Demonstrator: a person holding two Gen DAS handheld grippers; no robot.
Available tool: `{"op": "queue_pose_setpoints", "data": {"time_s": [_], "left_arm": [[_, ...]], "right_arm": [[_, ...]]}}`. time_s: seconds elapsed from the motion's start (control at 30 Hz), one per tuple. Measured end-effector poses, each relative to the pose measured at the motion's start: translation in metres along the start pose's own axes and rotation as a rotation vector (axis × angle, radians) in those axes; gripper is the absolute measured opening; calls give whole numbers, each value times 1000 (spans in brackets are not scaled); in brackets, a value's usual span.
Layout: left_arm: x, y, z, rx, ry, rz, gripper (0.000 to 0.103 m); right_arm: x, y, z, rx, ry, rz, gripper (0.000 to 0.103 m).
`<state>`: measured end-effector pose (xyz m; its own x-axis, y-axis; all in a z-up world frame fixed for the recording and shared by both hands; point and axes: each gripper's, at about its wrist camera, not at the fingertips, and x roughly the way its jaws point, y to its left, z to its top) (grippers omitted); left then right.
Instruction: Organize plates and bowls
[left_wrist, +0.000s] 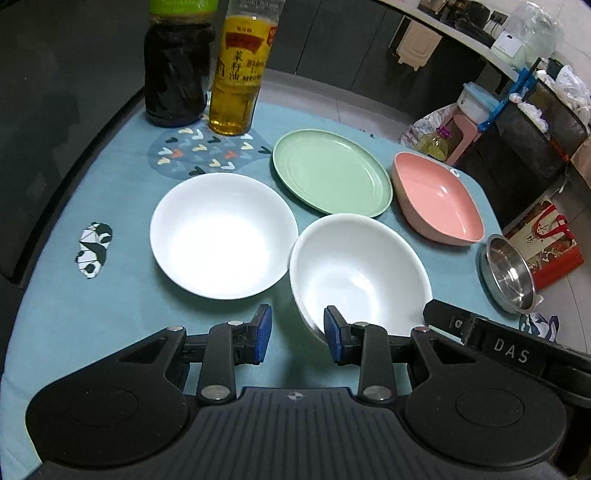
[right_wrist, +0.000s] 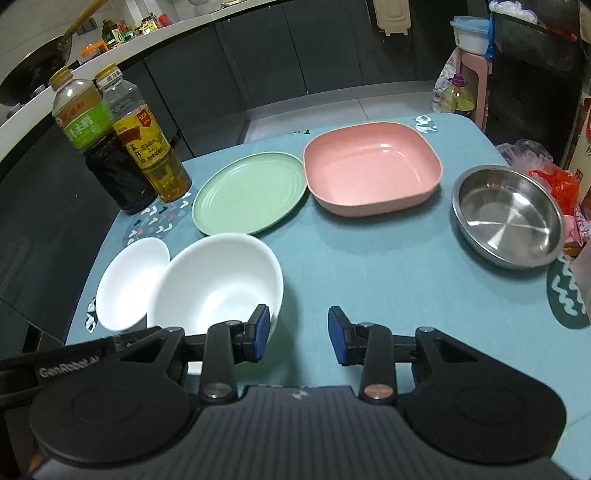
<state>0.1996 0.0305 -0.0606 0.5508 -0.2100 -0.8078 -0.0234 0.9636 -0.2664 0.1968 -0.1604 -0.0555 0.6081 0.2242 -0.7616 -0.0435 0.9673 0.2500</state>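
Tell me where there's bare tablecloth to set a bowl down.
Free: the patch between the deep white bowl, pink dish and steel pan. Crowded: around the green plate and bottles.

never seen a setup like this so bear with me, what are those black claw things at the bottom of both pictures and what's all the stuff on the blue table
Those are two hand-held grippers a person carries, one per hand. Each picture comes from a fisheye camera mounted on a gripper, looking along its blue-padded fingers. The left gripper and the right gripper are both open and hold nothing. On the light blue tablecloth lie two white round bowls, a deeper one and a shallower one, a pale green round plate, a pink square bowl and a shiny steel round dish. At the far corner stand a dark sauce bottle and a golden oil bottle.
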Motion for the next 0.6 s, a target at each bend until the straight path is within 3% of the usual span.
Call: {"op": "queue_pose_setpoints", "data": {"time_s": [0.23, 0.3, 0.33, 0.37, 0.6], "left_arm": [[18, -1, 5, -1, 26, -21, 27], [23, -3, 4, 32, 31, -39, 14], [23, -5, 4, 47, 31, -43, 14], [22, -7, 2, 62, 21, -36, 14], [2, -10, -2, 94, -25, -47, 14]], "right_arm": [[17, 3, 6, -15, 19, 3, 31], [23, 5, 6, -33, 22, 6, 18], [25, 6, 6, -45, 24, 20, 6], [26, 7, 5, -54, 30, 32, 3], [6, 14, 2, -76, -20, 17, 3]]}}
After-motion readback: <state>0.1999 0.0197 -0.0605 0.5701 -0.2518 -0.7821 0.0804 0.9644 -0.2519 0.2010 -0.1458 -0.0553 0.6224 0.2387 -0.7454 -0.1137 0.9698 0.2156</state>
